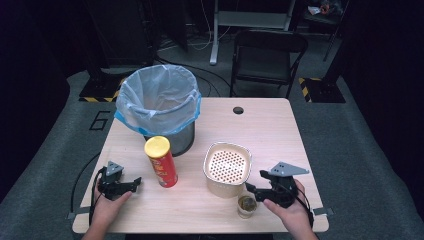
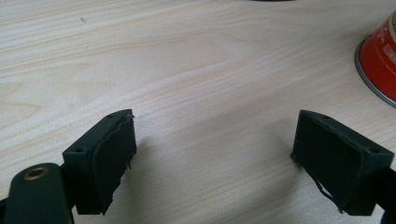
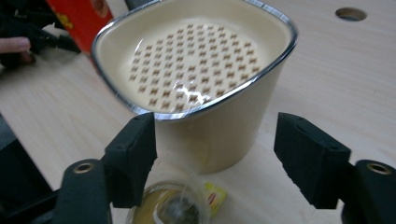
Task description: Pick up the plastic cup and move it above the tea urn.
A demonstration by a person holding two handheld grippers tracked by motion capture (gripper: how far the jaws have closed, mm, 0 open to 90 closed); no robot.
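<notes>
The right gripper (image 1: 252, 189), jaws wide and empty, sits at 3 o'clock of a glass (image 1: 246, 205) holding tea; the strainer pot (image 1: 226, 170) at 12 is empty. The left gripper (image 1: 131, 185) gapes empty.

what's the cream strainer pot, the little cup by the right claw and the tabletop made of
The cream strainer pot looks like glossy enamelled metal or ceramic: bright highlights on its perforated insert and a thin silvery rim. The little cup seems to be clear glass, see-through with a tea bag inside. The tabletop looks like pale wood-grain laminate, matte, with printed-looking grain lines.
</notes>
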